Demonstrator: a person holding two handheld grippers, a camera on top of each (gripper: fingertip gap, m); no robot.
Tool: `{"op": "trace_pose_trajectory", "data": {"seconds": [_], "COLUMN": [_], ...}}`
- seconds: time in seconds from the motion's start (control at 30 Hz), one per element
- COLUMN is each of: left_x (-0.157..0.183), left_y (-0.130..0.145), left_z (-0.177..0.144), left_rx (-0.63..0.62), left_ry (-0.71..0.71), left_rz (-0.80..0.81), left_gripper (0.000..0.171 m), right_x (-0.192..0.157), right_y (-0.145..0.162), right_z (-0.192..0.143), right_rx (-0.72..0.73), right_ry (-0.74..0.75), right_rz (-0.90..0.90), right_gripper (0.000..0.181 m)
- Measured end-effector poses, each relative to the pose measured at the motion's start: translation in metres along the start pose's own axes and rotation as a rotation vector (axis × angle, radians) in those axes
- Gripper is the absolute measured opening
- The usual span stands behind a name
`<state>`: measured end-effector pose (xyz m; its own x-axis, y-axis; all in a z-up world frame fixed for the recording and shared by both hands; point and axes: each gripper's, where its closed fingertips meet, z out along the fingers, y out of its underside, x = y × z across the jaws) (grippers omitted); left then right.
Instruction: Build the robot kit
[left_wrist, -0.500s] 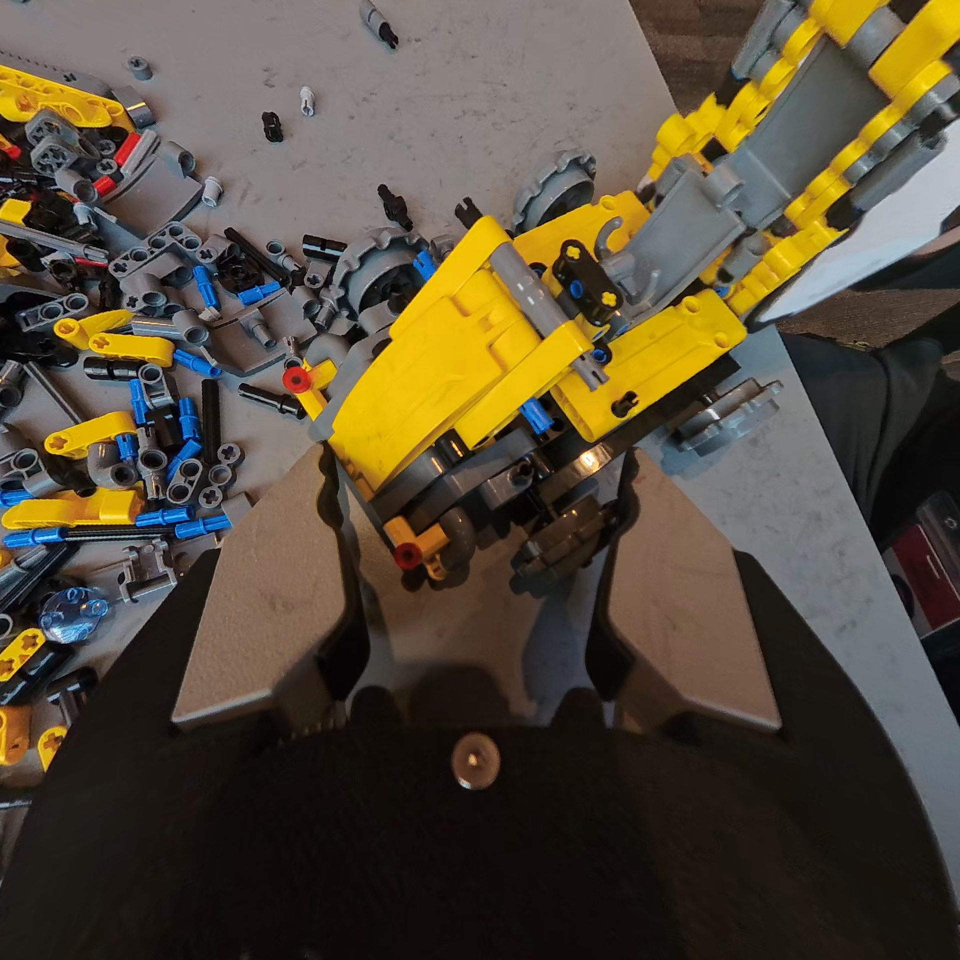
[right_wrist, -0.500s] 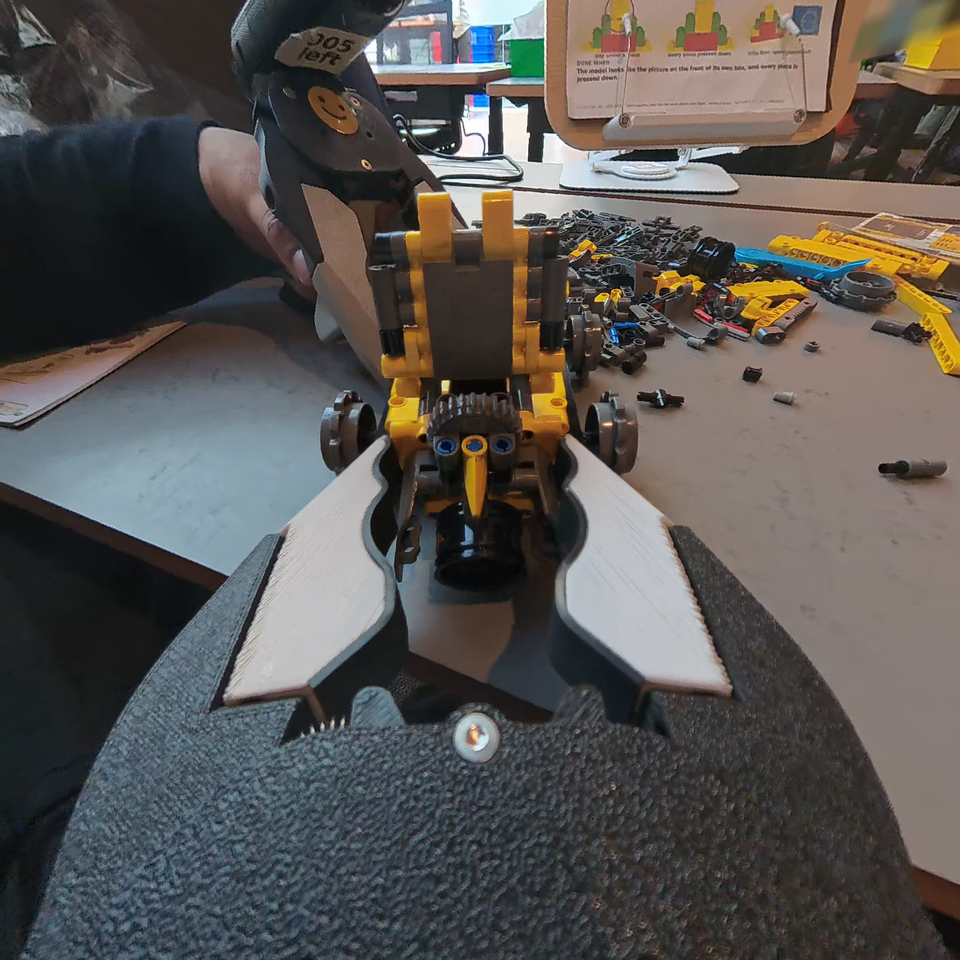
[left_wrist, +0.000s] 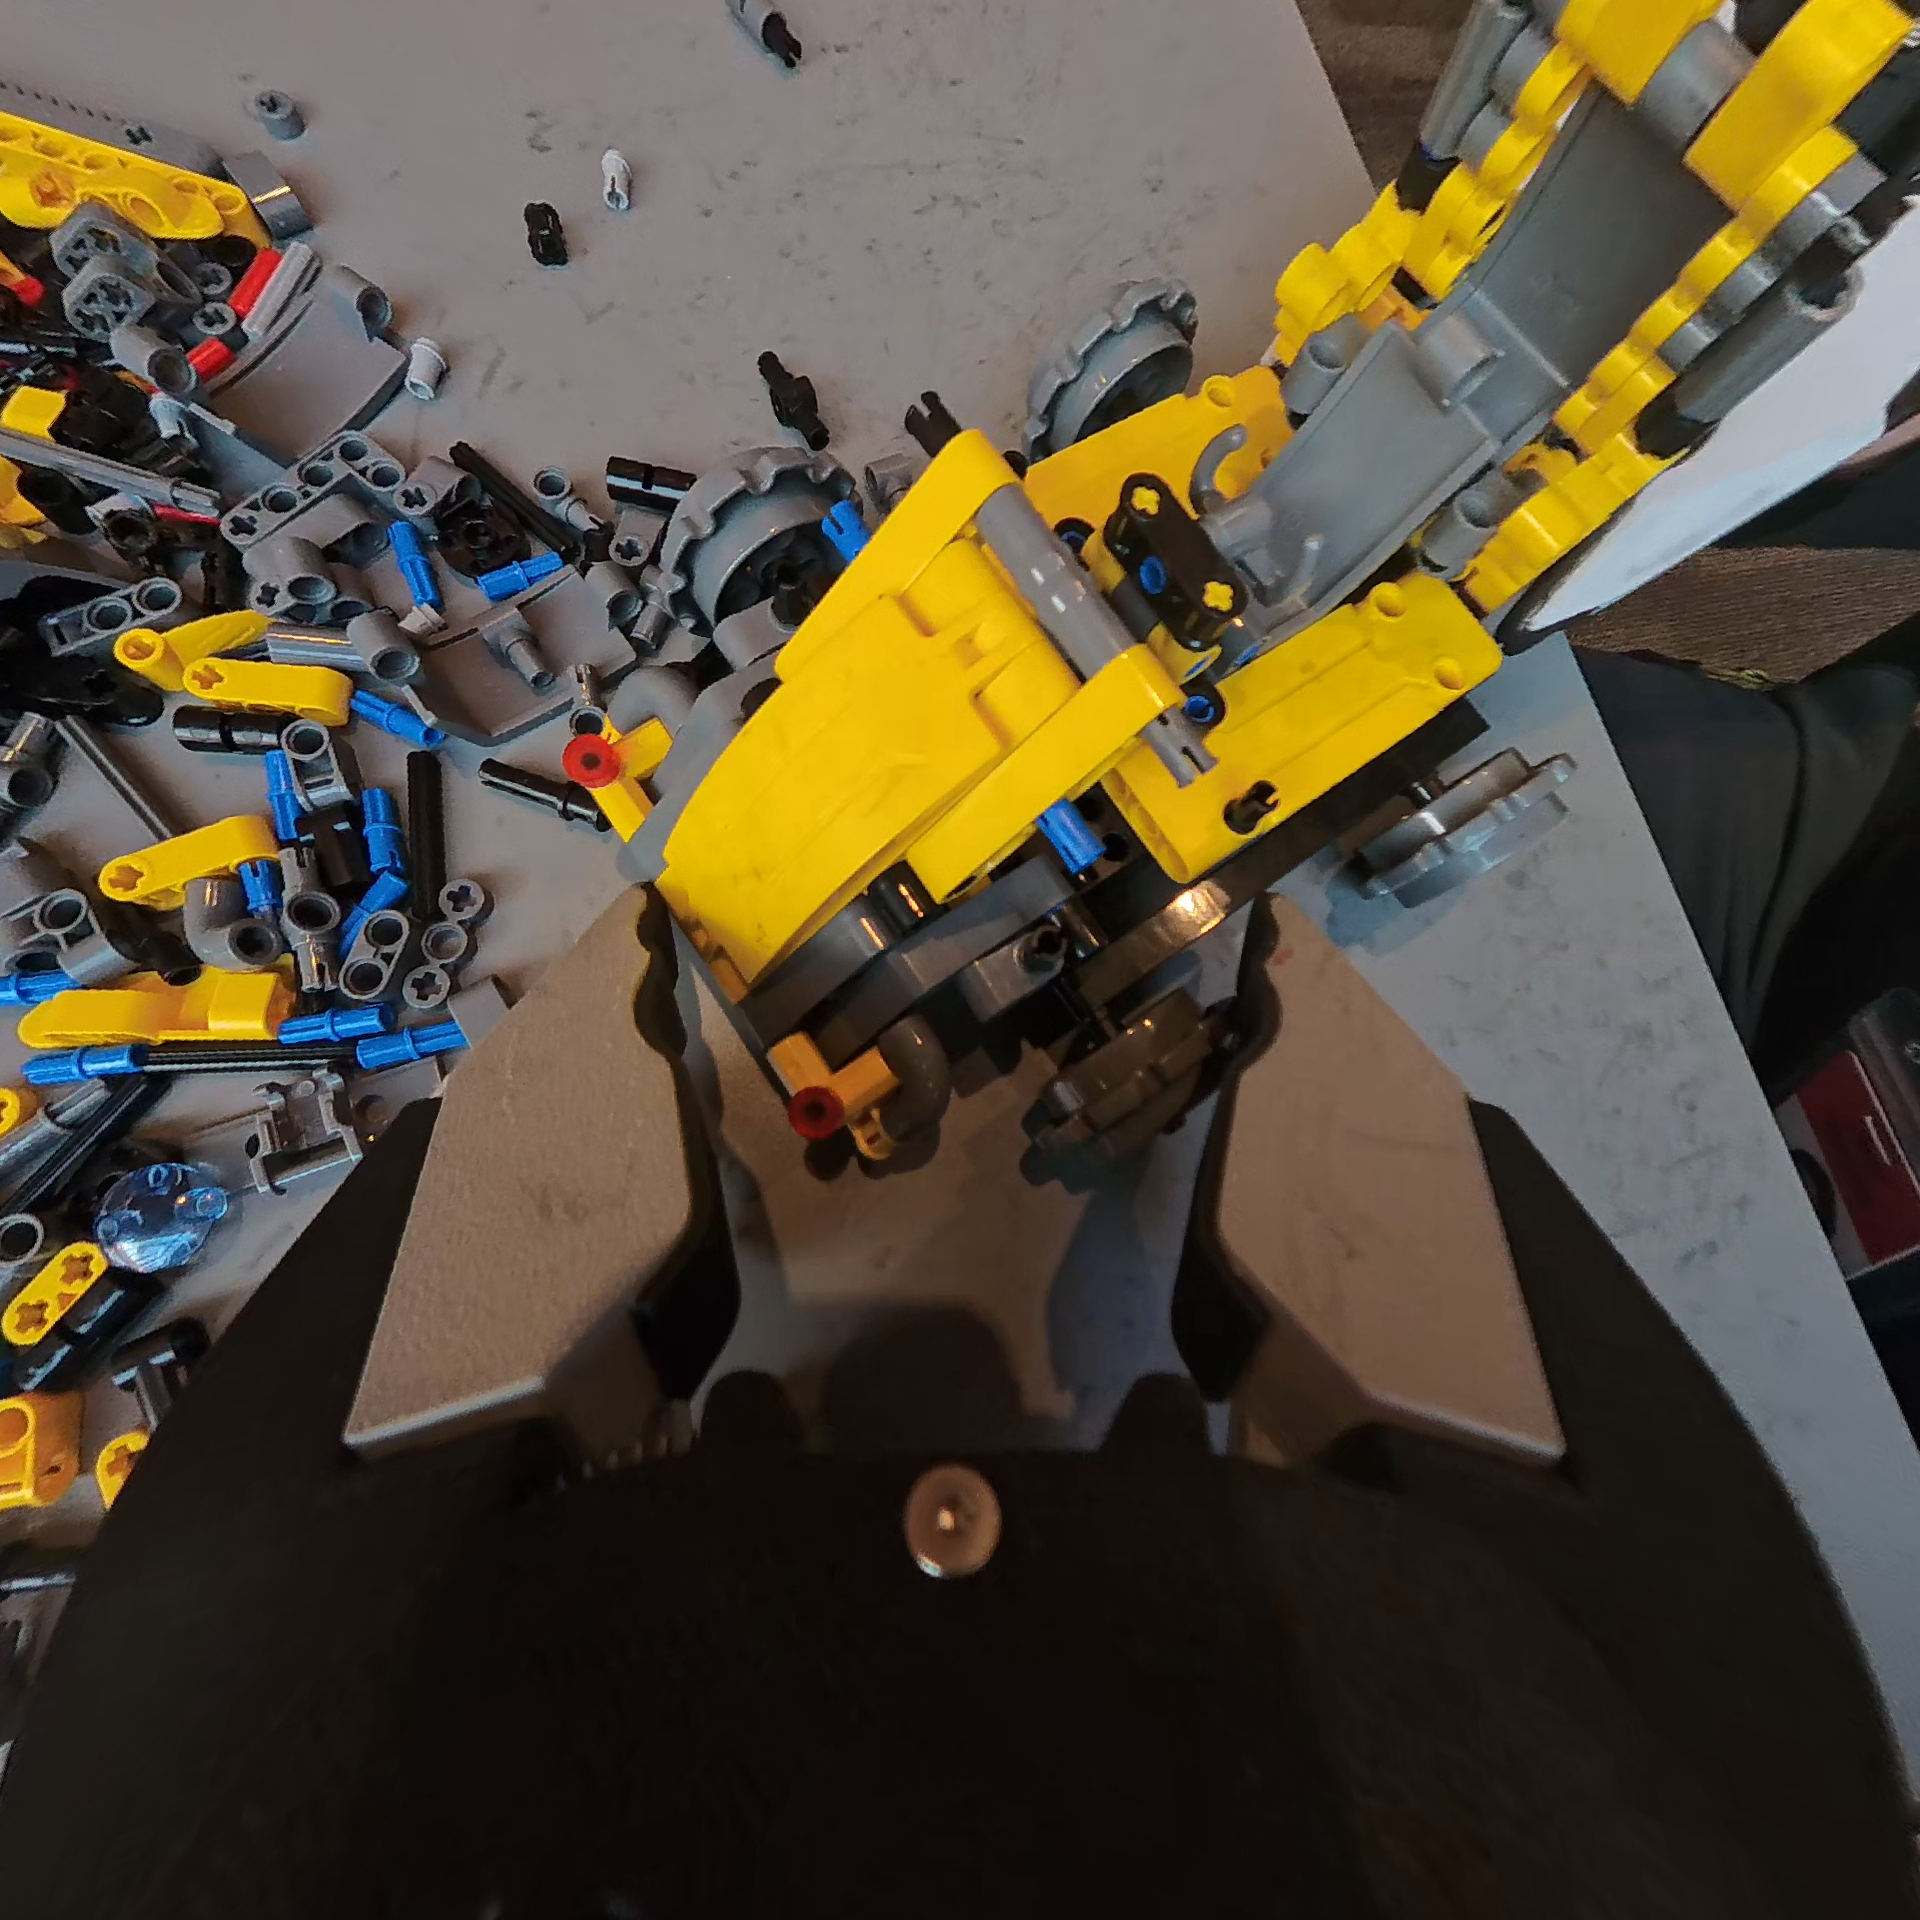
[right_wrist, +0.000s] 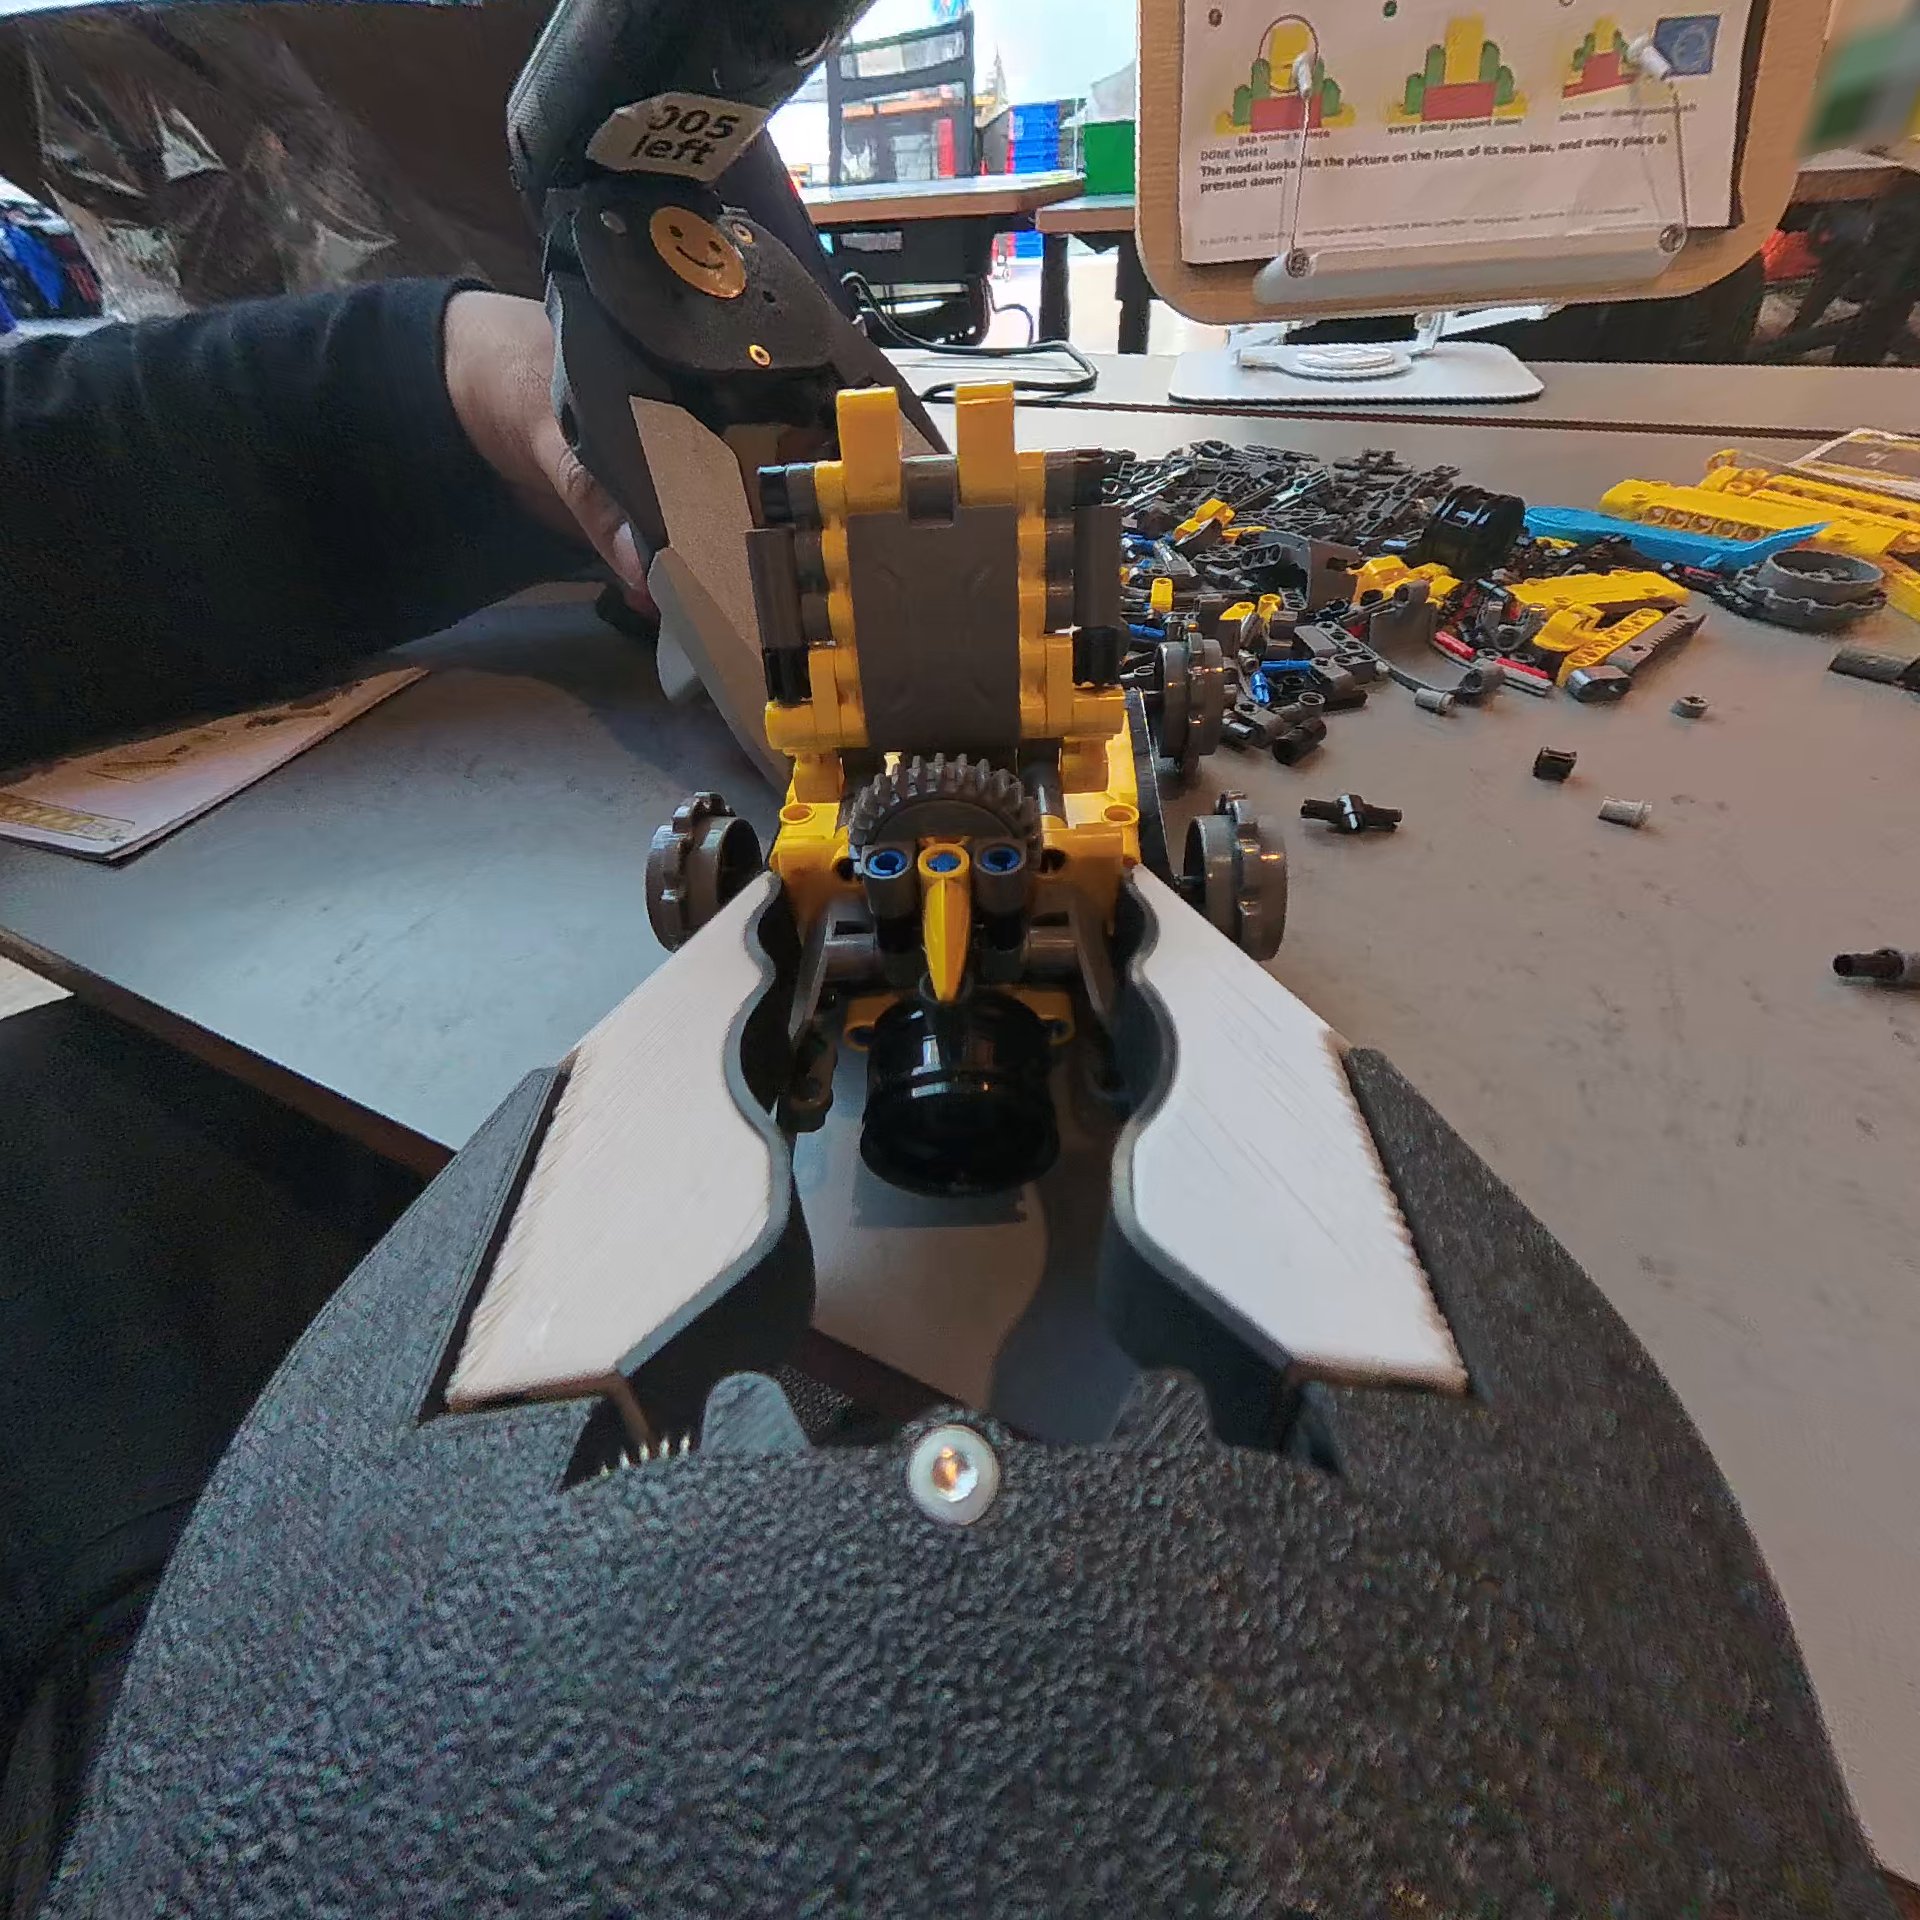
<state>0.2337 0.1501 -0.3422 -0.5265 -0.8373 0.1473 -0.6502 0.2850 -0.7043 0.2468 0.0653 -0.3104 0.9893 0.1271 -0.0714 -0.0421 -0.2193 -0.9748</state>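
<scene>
A yellow and grey brick-built vehicle model (left_wrist: 935, 727) stands on the grey table (left_wrist: 831, 208). My left gripper (left_wrist: 956, 925) straddles its low end, and both fingers touch its sides. In the right wrist view the model (right_wrist: 935, 603) faces me with its grey and yellow panel raised. My right gripper (right_wrist: 951, 894) is shut on the model's near end, beside a black gear and a black wheel hub (right_wrist: 956, 1091). The left gripper (right_wrist: 675, 260), held by a hand (right_wrist: 520, 416), sits behind the model.
A pile of loose yellow, grey, black and blue parts (left_wrist: 260, 727) lies left of the model; it also shows in the right wrist view (right_wrist: 1455, 582). A booklet (right_wrist: 208, 748) lies at the table's left. A board with a sheet (right_wrist: 1455, 125) stands behind. The table edge (left_wrist: 1662, 1039) runs close by.
</scene>
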Motion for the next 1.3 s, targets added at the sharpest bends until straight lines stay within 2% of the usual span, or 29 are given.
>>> {"op": "trace_pose_trajectory", "data": {"seconds": [0.37,0.57,0.67,0.73,0.9,1.0,1.1,1.23,1.3], "left_x": [-0.001,-0.008,-0.01,-0.005,0.029,0.06,0.084,0.093,0.093], "left_y": [-0.004,-0.008,-0.008,-0.01,-0.031,-0.039,-0.042,-0.025,-0.019], "left_z": [-0.008,-0.023,-0.037,-0.047,-0.066,-0.06,-0.036,-0.01,-0.006], "left_rx": [0.003,-0.009,-0.065,-0.1,-0.077,-0.062,0.002,0.039,0.08], "left_ry": [0.016,-0.04,-0.09,-0.121,-0.178,-0.183,-0.231,-0.391,-0.456], "left_rz": [-0.058,-0.057,-0.07,-0.077,-0.062,-0.068,-0.127,-0.16,-0.168], "left_gripper": [0.104,0.107,0.109,0.108,0.105,0.102,0.095,0.089,0.077], "right_x": [-0.001,0.0,-0.001,-0.001,-0.001,-0.001,-0.001,-0.001,-0.002], "right_y": [0.0,0.0,0.0,0.0,0.0,-0.001,-0.001,-0.001,-0.003], "right_z": [0.002,0.003,0.003,0.003,0.003,0.003,0.004,0.004,0.002], "right_rx": [-0.019,-0.026,-0.017,-0.013,-0.016,-0.008,-0.012,-0.003,0.004], "right_ry": [0.021,0.026,0.018,0.013,0.006,-0.009,-0.024,-0.028,-0.055], "right_rz": [-0.037,-0.031,-0.022,-0.025,-0.022,-0.014,-0.01,-0.008,0.018], "right_gripper": [0.06,0.06,0.06,0.06,0.06,0.06,0.06,0.06,0.06]}}
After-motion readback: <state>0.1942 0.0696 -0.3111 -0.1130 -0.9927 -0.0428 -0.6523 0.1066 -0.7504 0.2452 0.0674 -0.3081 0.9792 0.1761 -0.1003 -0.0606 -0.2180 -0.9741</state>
